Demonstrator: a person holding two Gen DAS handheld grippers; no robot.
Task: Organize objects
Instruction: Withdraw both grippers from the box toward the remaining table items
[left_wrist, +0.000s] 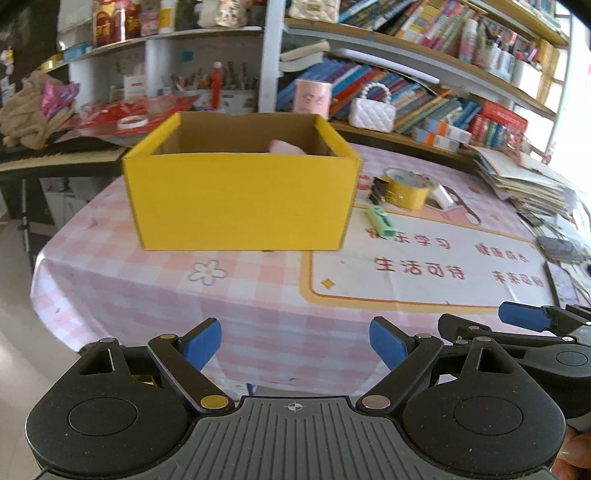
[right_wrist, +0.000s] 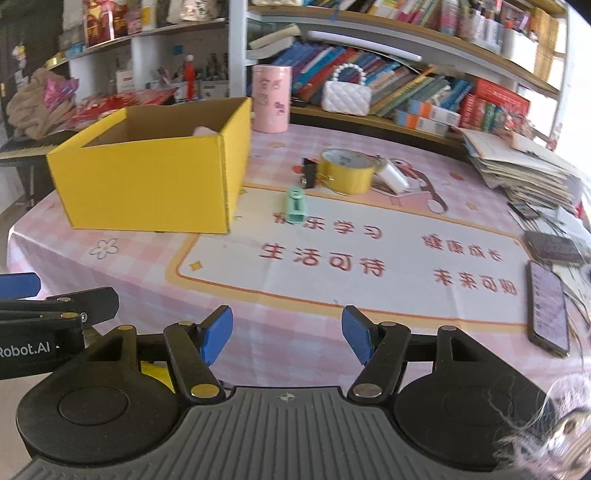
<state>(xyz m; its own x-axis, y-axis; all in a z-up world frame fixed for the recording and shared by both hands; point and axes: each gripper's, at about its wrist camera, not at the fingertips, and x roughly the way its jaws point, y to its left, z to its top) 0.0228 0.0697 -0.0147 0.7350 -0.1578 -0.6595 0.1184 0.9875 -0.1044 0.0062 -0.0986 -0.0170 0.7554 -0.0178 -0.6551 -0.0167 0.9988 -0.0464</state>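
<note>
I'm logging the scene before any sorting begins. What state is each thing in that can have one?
Left gripper: open, empty.
Right gripper: open, empty.
Yellow box: open-topped, upright, something pink inside.
Yellow tape roll: lying flat on the table.
Black binder clip: beside the tape roll.
Green clip: lying flat, loose.
Phone: lying flat, screen lit.

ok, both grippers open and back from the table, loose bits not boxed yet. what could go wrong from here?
1. The binder clip, yellow tape roll and white eraser-like block sit bunched together; grabbing one may knock the others.
2. The green stapler-like item lies close to the yellow box; the right gripper could bump the box wall.
3. The phone lies near the table edge and could get swept off.
</note>
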